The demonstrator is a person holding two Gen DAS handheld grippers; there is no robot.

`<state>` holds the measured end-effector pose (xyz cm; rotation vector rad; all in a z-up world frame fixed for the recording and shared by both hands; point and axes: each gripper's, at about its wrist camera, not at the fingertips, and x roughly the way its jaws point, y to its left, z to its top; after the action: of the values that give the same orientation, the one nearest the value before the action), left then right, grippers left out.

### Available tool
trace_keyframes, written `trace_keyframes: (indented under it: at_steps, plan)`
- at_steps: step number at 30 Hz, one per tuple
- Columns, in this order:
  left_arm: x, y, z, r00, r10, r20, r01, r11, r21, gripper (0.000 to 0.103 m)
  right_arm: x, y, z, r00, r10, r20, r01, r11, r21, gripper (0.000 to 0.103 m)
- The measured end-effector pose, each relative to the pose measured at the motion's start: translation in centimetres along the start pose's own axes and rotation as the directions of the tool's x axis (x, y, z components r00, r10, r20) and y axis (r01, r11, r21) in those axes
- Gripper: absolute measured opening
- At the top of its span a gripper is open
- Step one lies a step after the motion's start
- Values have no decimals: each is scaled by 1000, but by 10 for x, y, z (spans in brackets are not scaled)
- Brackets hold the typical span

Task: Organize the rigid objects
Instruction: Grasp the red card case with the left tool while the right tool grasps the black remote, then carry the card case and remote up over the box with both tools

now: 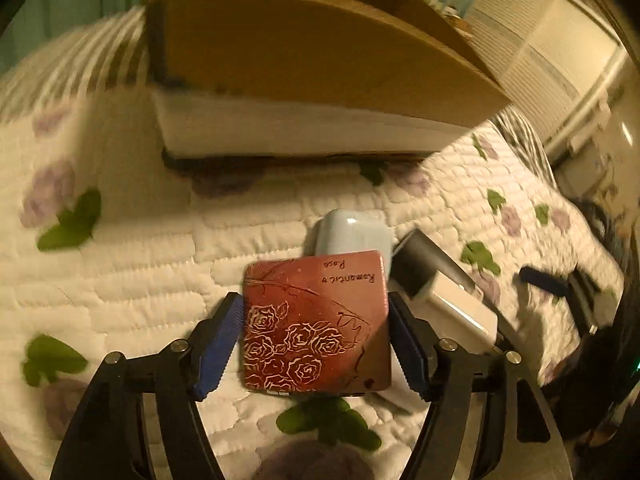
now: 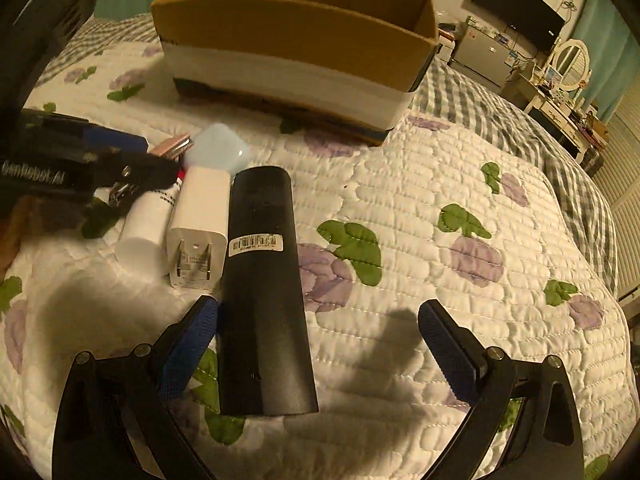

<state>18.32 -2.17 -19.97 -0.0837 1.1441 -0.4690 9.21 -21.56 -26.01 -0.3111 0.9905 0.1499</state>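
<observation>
Red, flat metal tin with roses point(image 1: 316, 324) sits pinched in my left tool point(image 1: 316, 344), lifted off the bed so it can go in the brown cardboard box point(image 1: 312, 60). My right tool point(image 2: 318, 344) is spread wide around the long black remote point(image 2: 262, 292).

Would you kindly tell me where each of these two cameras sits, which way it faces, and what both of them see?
Left wrist: sits behind the left tool, low over the quilt, facing the cardboard box; both fingers flank a red tin.
Right wrist: sits behind the open right tool, facing the same box; the left tool shows at its left edge.
Shared: box, quilt, black remote, white charger, pale blue case.
</observation>
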Motion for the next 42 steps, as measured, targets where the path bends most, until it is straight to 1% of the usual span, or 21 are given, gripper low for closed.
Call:
trace_keyframes:
  at_steps: [1,3,5,7,8,10,12,13,14,15,16,17,18,20,22,25,28,31,33,38,42]
  plan:
    - [2,5,0,1000,-11,-4,11,999,-35,74,2,0,0,1000,4,-4,-4,1000,2,100]
    - [4,7,1,1000,-8,-5,8,998,-59,74,4,-1,0,1000,7,-7,-7,1000,5,100]
    - [6,3,1,999,35,-7,-35,998,-48,74,5,-1,0,1000,9,-8,-9,1000,6,100]
    - [10,-3,2,996,93,-5,-93,995,-38,74,4,0,0,1000,16,-6,-16,1000,2,98]
    - [13,-6,2,993,114,-6,-114,993,-35,76,4,2,0,1000,16,-5,-16,1000,-2,96]
    - [21,-15,3,984,176,-15,-177,984,-18,79,4,4,1,1000,15,-2,-15,1000,-10,93]
    - [27,-21,4,974,226,-21,-226,974,9,80,5,7,1,1000,14,0,-14,1000,-19,90]
    - [29,-22,5,971,237,-23,-237,971,12,80,5,8,0,1000,16,1,-16,1000,-24,89]
    - [28,-19,5,973,230,-24,-230,973,1,80,5,9,0,1000,26,4,-26,999,-26,83]
    - [26,-16,4,976,217,-20,-218,976,-10,79,5,10,0,999,38,7,-38,999,-27,74]
    - [23,-13,3,979,204,-15,-204,979,-24,76,3,11,0,998,58,12,-58,998,-29,69]
    - [18,-9,2,981,193,-7,-194,980,-46,70,1,11,-1,998,67,16,-66,997,-30,54]
    - [14,-5,0,982,189,-2,-189,980,-60,69,0,12,-2,996,87,18,-86,996,-29,44]
    - [5,2,-4,985,174,6,-172,980,-98,69,-2,14,-3,996,87,21,-87,996,-27,44]
    - [-4,7,-9,985,173,22,-169,979,-115,69,-3,12,-3,994,108,21,-108,994,-12,43]
    - [-19,8,-19,983,179,48,-171,977,-130,69,-8,7,-6,990,134,32,-135,991,16,42]
    - [-33,6,-32,979,188,81,-177,976,-124,69,-15,5,-10,990,134,45,-135,990,38,42]
    - [-38,-7,-38,971,212,106,-202,974,-98,68,-27,4,-14,993,99,70,-102,994,40,42]
    - [-42,-22,-37,970,202,133,-192,978,-86,68,-36,2,-16,992,82,97,-87,995,45,42]
    - [-68,-25,-45,962,204,180,-189,977,-96,68,-50,-5,-18,990,68,126,-76,995,67,42]
    - [-94,-34,-49,945,217,243,-205,976,-76,69,-67,-8,-16,985,55,166,-70,994,82,42]
